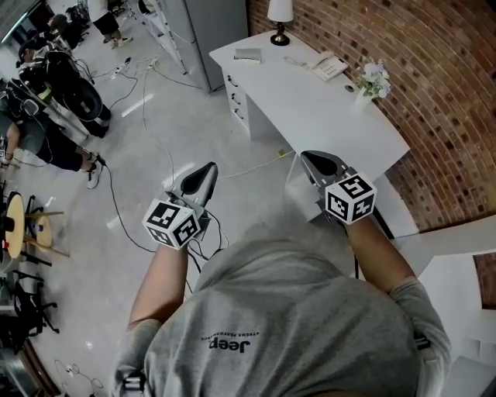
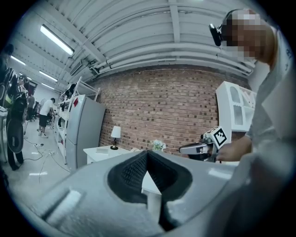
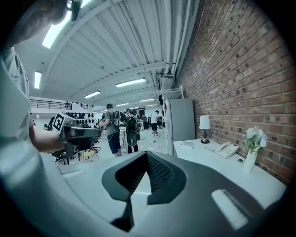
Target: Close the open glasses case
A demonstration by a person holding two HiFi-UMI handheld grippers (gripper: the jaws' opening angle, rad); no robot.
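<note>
Your two grey grippers, left gripper (image 1: 209, 168), right gripper (image 1: 305, 157), jaws pressed together, empty, one long white desk (image 1: 333, 124), one white-shaded lamp (image 1: 280, 17)

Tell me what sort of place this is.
Probably a large indoor workshop or recording hall with a staged room corner: a brick wall, a white desk bearing a lamp and telephone, and cables across the bare floor.

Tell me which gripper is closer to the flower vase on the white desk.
Right. The right gripper is by the near edge of the desk, below the flower vase in the head view; the left gripper is over the floor, left of the desk.
</note>
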